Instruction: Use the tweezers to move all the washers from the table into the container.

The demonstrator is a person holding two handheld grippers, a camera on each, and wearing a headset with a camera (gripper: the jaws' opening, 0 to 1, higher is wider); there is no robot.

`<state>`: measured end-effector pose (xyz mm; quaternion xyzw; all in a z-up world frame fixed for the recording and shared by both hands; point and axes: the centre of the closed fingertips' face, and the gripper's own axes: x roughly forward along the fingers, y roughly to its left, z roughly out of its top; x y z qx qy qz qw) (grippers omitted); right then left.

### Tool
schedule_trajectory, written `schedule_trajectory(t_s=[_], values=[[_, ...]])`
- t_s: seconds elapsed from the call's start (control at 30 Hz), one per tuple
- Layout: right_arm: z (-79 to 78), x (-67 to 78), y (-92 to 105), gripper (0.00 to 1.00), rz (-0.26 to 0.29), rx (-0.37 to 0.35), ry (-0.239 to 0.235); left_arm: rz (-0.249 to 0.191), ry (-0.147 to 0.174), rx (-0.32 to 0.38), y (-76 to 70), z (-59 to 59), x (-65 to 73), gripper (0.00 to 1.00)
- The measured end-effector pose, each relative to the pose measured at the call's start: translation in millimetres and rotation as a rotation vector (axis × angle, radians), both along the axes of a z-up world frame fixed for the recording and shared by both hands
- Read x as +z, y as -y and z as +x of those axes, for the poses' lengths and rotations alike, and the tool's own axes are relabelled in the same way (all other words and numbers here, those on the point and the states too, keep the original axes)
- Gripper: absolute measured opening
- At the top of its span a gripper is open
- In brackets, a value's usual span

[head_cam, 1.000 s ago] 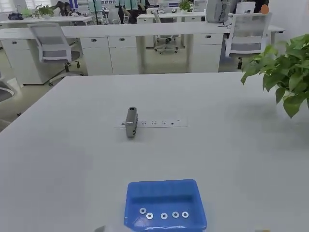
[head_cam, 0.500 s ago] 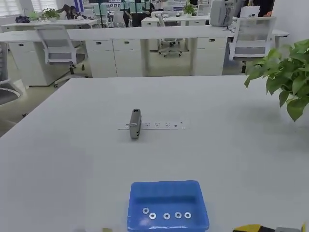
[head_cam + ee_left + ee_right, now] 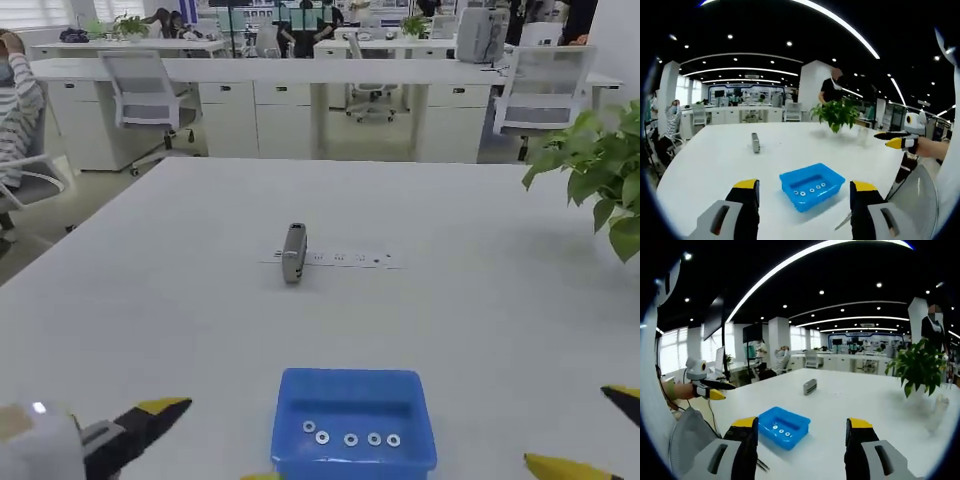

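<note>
Five small silver washers (image 3: 350,438) in a row inside a shallow blue container (image 3: 350,378), bottom centre of the head view, on a white counter (image 3: 450,320), left gripper (image 3: 804,186) and right gripper (image 3: 801,422) both spread wide and empty, slim tweezers (image 3: 842,222) near the container
</note>
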<state>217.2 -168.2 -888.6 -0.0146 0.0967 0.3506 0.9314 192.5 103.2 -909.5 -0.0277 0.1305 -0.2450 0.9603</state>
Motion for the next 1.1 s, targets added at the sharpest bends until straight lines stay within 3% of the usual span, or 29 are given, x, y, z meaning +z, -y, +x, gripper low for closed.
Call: schedule_trajectory(t_s=[0.2,0.33,0.4,0.5,0.6,0.9,1.1], values=[[2.5,16.1,17.1,0.86,0.029,-0.073,0.057,-0.098,0.125,0.175,-29.3,-4.0,36.3,0.87],[5.1,24.4,25.5,0.98,0.046,-0.122,0.098,-0.072,0.176,0.237,-40.7,-8.8,46.4,0.94],[5.4,28.9,29.0,0.99,0.054,-0.135,0.117,-0.050,0.194,0.253,-43.1,-9.8,48.8,0.98],[8.2,36.9,32.7,0.99,0.074,-0.165,0.158,-0.041,0.196,0.263,-44.9,-11.8,48.9,0.99],[10.1,37.6,31.1,0.99,0.089,-0.162,0.147,-0.067,0.188,0.261,-43.8,-12.2,48.5,0.99],[14.6,29.8,29.4,0.99,0.098,-0.175,0.112,-0.074,0.182,0.263,-38.3,-11.5,42.6,0.99],[15.6,21.7,27.1,0.99,0.080,-0.172,0.087,-0.088,0.154,0.262,-34.4,-12.1,34.4,0.99]])
